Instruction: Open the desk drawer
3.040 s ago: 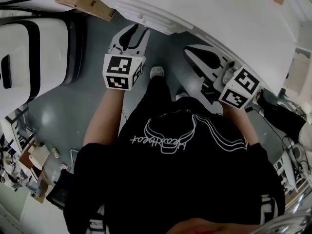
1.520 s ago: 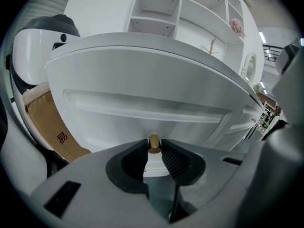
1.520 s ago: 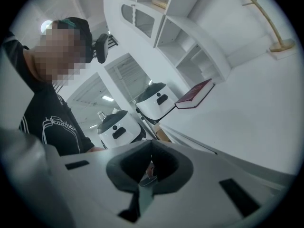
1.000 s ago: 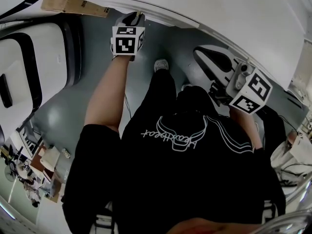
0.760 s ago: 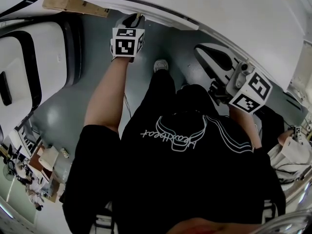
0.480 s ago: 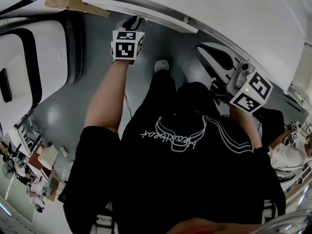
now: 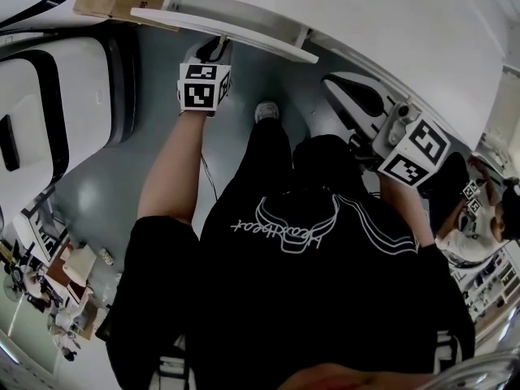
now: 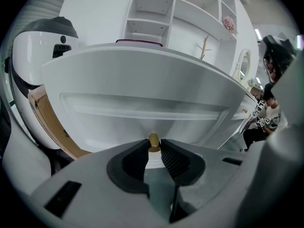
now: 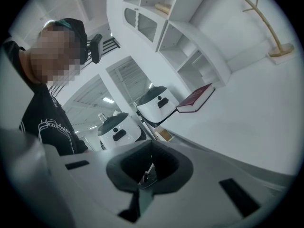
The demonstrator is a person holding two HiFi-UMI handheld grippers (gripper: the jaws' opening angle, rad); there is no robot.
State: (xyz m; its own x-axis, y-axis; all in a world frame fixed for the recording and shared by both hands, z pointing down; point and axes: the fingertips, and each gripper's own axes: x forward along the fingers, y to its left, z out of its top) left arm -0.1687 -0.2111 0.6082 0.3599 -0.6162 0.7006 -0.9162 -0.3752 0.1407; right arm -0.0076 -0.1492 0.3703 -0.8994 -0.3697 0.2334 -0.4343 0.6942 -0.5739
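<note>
Head view: reaching left gripper [image 7: 215, 47] to drawer [image 7: 236, 27], jutting from near edge of desk [image 7: 390, 23], far left. Left gripper view: clamping jaws on drawer's knob [image 8: 153, 143]. Right gripper view: holding jaws of right gripper [image 9: 151, 163] together, empty, beside desk.

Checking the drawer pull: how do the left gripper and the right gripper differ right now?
The left gripper is clamped on the brass knob; the right gripper is shut on nothing. The left faces the drawer front; the right points over the desk top. Both have their jaws closed.
</note>
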